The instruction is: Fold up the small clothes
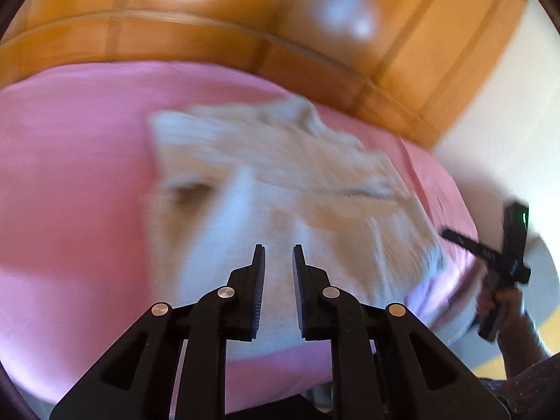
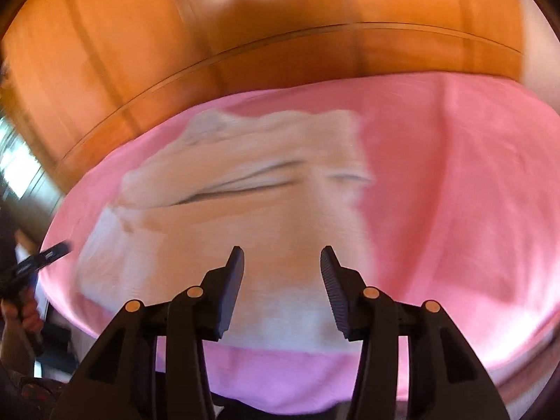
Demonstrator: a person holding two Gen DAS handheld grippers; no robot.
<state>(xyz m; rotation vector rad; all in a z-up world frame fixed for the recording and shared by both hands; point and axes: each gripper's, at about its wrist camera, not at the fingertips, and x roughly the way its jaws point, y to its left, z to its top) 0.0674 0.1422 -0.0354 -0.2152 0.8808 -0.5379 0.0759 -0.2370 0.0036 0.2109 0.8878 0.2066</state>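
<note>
A cream-white small garment (image 1: 280, 182) lies rumpled on a pink bedsheet (image 1: 70, 175); both views are motion-blurred. My left gripper (image 1: 279, 255) is open with a narrow gap, empty, above the garment's near edge. My right gripper (image 2: 281, 257) is open wider and empty above the near part of the garment (image 2: 245, 192). The right gripper also shows at the right edge of the left wrist view (image 1: 504, 255), held in a hand. The left gripper shows at the left edge of the right wrist view (image 2: 38, 262).
A wooden headboard (image 1: 245, 42) runs behind the bed, and also shows in the right wrist view (image 2: 245, 52). A white wall (image 1: 507, 122) stands to the right. The pink sheet (image 2: 455, 192) extends around the garment. Floor shows at the lower right (image 1: 518, 350).
</note>
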